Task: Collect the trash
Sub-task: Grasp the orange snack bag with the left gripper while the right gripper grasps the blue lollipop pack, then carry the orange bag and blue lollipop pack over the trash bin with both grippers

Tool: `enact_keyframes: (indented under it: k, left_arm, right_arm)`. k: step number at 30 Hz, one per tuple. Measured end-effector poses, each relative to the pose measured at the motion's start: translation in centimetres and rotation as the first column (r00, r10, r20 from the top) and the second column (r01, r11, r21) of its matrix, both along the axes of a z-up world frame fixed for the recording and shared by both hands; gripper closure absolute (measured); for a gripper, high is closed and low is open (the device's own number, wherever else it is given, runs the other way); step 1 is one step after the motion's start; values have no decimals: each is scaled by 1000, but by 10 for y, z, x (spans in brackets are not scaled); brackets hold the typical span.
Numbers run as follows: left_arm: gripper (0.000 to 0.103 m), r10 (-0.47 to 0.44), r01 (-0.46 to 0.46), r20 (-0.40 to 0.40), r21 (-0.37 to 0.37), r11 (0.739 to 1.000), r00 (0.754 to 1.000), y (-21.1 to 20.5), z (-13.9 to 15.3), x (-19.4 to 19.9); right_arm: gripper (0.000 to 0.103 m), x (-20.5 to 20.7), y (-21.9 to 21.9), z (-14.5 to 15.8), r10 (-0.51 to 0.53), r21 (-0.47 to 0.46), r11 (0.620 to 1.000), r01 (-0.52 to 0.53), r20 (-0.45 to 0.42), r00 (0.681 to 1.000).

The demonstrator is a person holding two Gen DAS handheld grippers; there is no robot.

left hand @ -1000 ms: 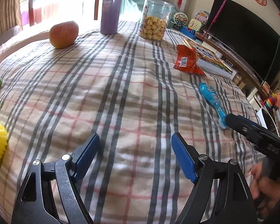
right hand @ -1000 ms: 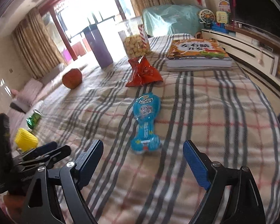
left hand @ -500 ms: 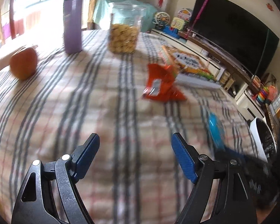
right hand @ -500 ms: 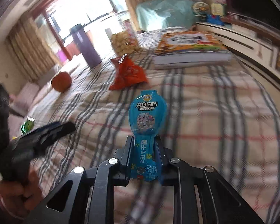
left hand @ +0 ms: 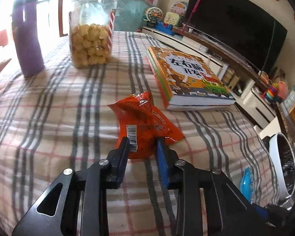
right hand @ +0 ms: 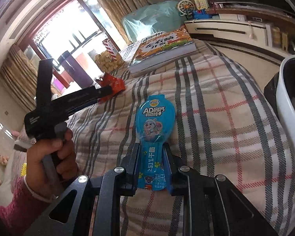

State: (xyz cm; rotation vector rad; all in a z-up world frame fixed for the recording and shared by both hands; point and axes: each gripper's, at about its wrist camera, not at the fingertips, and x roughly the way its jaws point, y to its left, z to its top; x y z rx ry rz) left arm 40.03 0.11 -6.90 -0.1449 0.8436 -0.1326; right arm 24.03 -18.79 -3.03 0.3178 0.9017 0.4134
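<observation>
An orange snack wrapper (left hand: 142, 124) lies on the plaid tablecloth (left hand: 49, 118). My left gripper (left hand: 142, 147) is shut on the wrapper's near end. It also shows in the right wrist view (right hand: 112, 90), at the orange wrapper (right hand: 116, 83). My right gripper (right hand: 151, 157) is shut on the narrow stem of a blue cheese-stick wrapper (right hand: 156, 118) and holds it just above the cloth. The blue wrapper also shows in the left wrist view (left hand: 247, 182), low at the right. A white bin with a black liner (right hand: 287, 94) stands off the table's right edge.
A thick children's book (left hand: 186, 76) lies behind the orange wrapper. A clear jar of snacks (left hand: 91, 31) and a purple bottle (left hand: 27, 37) stand at the back. The bin also shows in the left wrist view (left hand: 273, 149). A TV (left hand: 236, 21) is at the right.
My left gripper moved forward to the orange wrapper and shut on it. My right gripper shut on the blue wrapper and carried it right, toward the bin.
</observation>
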Motion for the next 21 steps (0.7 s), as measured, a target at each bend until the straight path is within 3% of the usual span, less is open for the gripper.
enact_keyframes:
  k: [6, 10, 13, 17, 21]
  left_arm:
    - [91, -65, 65, 19, -16, 998, 998, -2, 12, -19]
    - [92, -97, 97, 7, -93, 991, 995, 5, 24, -63]
    - [92, -106, 106, 0, -104, 989, 994, 8, 26, -102]
    - [92, -134, 126, -55, -122, 984, 989, 11, 13, -147]
    - [92, -159, 151, -75, -102, 983, 984, 10, 6, -170]
  right_arm:
    - [81, 1, 1, 0, -4, -2, 1000, 4, 0, 1000]
    - [80, 2, 1, 0, 0, -6, 1000, 0, 0, 1000]
    - [76, 2, -1, 0, 7, 11, 1000, -7, -1, 1000]
    - [54, -5, 8, 7, 35, -46, 998, -34, 16, 999]
    - [52, -7, 12, 11, 18, -117, 993, -15, 31, 999]
